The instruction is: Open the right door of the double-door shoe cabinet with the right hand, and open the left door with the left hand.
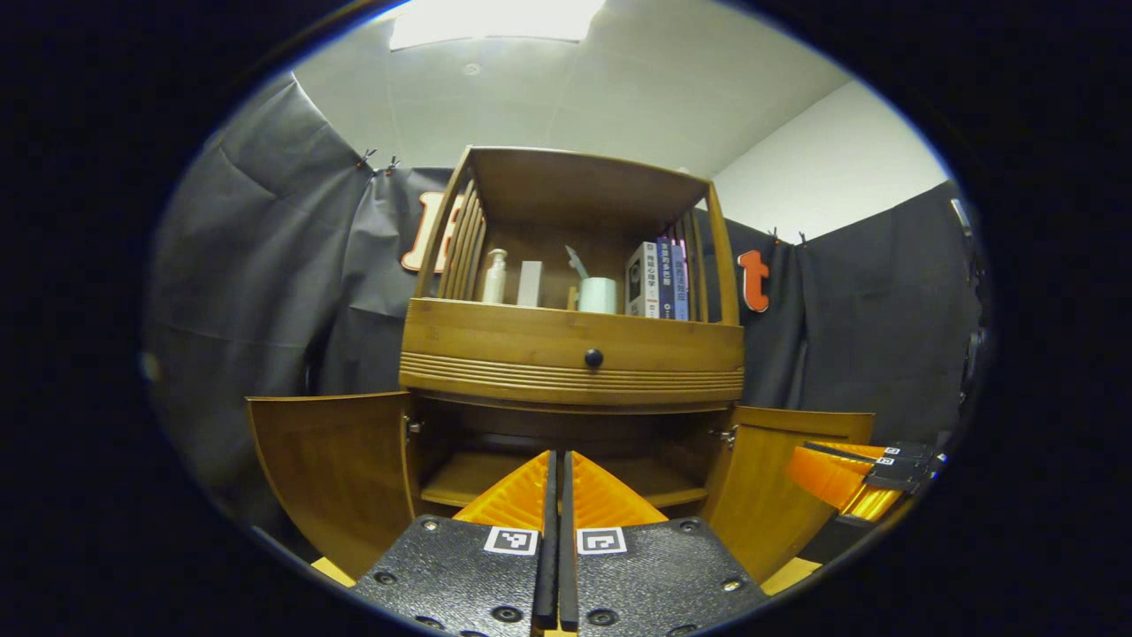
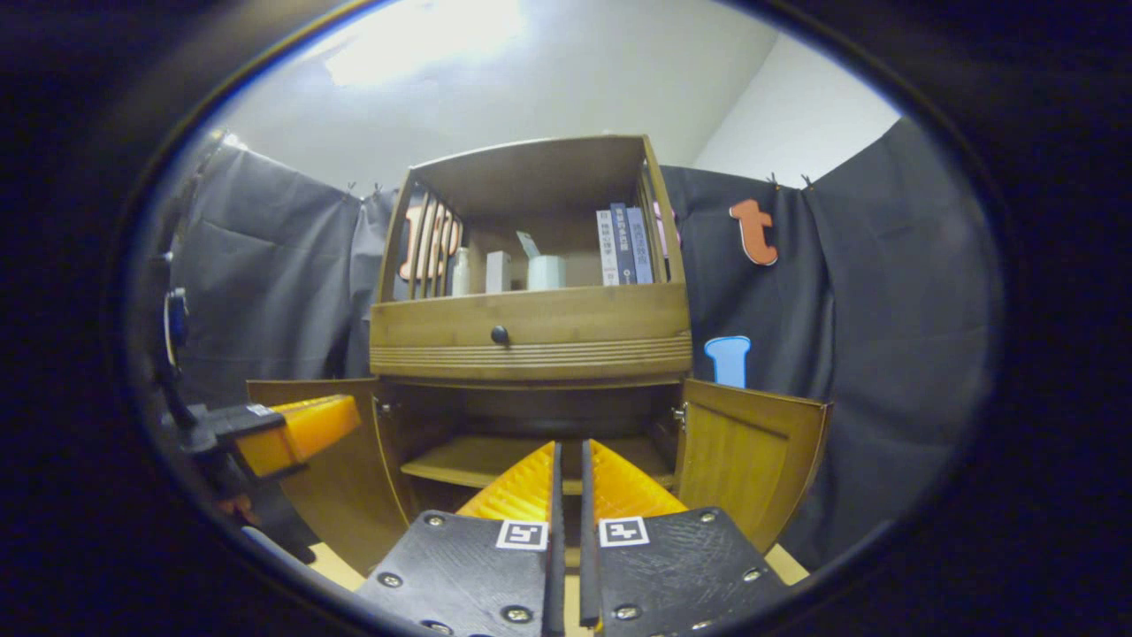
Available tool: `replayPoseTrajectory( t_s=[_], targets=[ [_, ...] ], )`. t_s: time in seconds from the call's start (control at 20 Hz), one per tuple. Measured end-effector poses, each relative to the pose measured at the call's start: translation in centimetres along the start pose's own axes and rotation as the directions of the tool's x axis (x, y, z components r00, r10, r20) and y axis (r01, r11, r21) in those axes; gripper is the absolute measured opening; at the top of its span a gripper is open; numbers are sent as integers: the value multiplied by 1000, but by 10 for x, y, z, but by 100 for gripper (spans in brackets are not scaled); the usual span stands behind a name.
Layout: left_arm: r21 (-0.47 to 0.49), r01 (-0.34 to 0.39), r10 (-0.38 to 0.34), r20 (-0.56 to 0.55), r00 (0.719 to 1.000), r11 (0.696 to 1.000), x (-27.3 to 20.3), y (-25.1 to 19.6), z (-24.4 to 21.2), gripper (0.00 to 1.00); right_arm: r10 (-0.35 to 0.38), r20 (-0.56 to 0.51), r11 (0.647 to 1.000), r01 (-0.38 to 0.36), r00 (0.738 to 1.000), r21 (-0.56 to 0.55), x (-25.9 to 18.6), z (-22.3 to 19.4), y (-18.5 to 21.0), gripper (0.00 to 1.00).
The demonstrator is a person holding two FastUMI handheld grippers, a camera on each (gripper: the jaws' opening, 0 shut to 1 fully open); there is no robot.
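The wooden shoe cabinet [image 1: 570,354] stands straight ahead with both lower doors swung outward. Its left door [image 1: 327,469] and right door [image 1: 778,482] stand wide apart, baring the inner shelf [image 1: 460,482]. My left gripper [image 1: 559,456] is shut on nothing, held in front of the opening and clear of the doors. The right gripper [image 1: 862,478] shows farther right, in front of the right door. In the right gripper view, my right gripper [image 2: 569,445] is shut with only a thin slit and holds nothing. There the right door [image 2: 747,460] is open, and the left gripper [image 2: 296,429] hangs before the left door [image 2: 345,504].
Above the doors is a drawer with a black knob [image 1: 593,357]. The open top shelf holds a bottle [image 1: 493,276], a pale cup [image 1: 598,295] and books [image 1: 659,279]. Dark cloth walls close in on both sides. A light floor strip [image 2: 787,562] shows below the right door.
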State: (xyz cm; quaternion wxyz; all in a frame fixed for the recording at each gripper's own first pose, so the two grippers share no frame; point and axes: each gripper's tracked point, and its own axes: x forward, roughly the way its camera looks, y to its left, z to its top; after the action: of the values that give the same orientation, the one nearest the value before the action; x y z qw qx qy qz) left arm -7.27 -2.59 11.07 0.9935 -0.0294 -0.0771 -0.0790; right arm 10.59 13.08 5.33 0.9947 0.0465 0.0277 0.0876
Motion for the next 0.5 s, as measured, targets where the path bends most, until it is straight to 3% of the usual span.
replayPoseTrajectory(
  t_s=[0.1, 0.15, 0.25, 0.3, 0.35, 0.4, 0.45, 0.5],
  targets=[
    [-2, 27, -27, 11, 1000, 1000, 1, -15, 4, 0, -20, 18, 1000, 20, 1000, -16, 0, 4, -5, 7],
    [-4, 50, -50, 7, 999, 999, 3, -22, 2, 10, -34, 22, 999, 34, 999, -28, 0, 4, -9, 7],
    [-4, 82, -82, -8, 997, 997, 7, -34, -5, 19, -42, 14, 999, 42, 999, -28, -4, 2, -11, 7],
    [-8, 94, -94, -12, 996, 996, 8, -37, -6, 2, -47, 5, 999, 47, 999, -22, -1, -2, -12, 10],
    [-13, 105, -105, -19, 994, 994, 9, -42, -9, 2, -56, -6, 998, 56, 998, -15, -2, -3, -13, 20],
    [-23, 127, -128, -27, 991, 992, 11, -49, -12, 19, -53, -10, 999, 53, 999, -7, -1, -5, -13, 20],
    [-28, 139, -140, -39, 989, 990, 13, -55, -16, 19, -62, -12, 998, 62, 998, -2, -1, -6, -13, 30],
    [-30, 144, -146, -48, 988, 989, 15, -57, -19, 20, -61, -6, 998, 61, 998, 2, -1, -6, -14, 20]
  ],
)
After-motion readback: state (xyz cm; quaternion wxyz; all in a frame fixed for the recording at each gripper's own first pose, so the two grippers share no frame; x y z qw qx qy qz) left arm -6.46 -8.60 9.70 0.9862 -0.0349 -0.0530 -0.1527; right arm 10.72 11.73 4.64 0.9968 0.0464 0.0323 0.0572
